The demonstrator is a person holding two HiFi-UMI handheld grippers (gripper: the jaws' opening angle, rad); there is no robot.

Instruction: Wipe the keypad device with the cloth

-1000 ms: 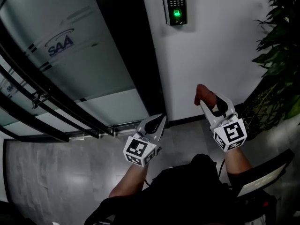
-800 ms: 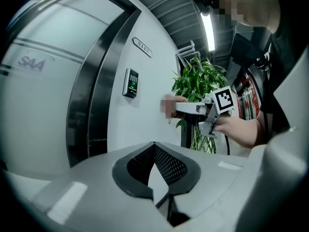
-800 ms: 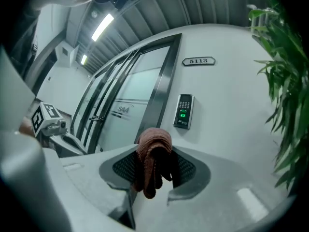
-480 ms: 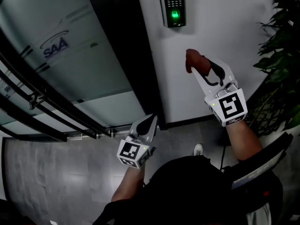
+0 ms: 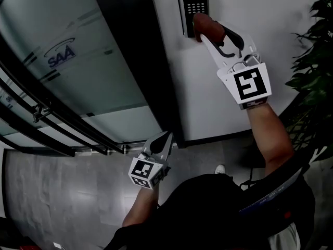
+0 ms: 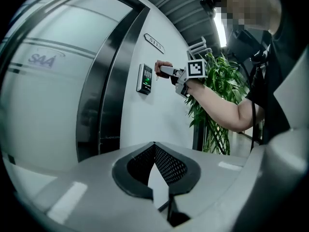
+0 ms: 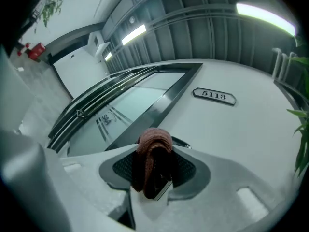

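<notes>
The black keypad device [image 5: 190, 4] hangs on the white wall beside the dark door frame. My right gripper [image 5: 204, 29] is raised to it, shut on a bunched reddish-brown cloth [image 5: 206, 27] that presses on the device's lower part and hides it. In the left gripper view the keypad device [image 6: 145, 79], the cloth [image 6: 162, 65] and the right gripper [image 6: 170, 72] show from the side. The cloth [image 7: 152, 154] fills the right gripper's [image 7: 155, 170] jaws, with the device's edge [image 7: 182, 143] just behind. My left gripper [image 5: 166, 137] hangs low near the floor, shut and holding nothing.
A frosted glass door [image 5: 78, 56] with an SAA logo and black rails is left of the dark frame [image 5: 140, 61]. A leafy plant [image 5: 312, 61] stands at the right. A number plate [image 7: 213, 95] is on the wall above the keypad.
My right gripper has risen from waist height up the wall with the cloth, and the cloth now rests on the keypad device, covering its green light. The left gripper has stayed low.
</notes>
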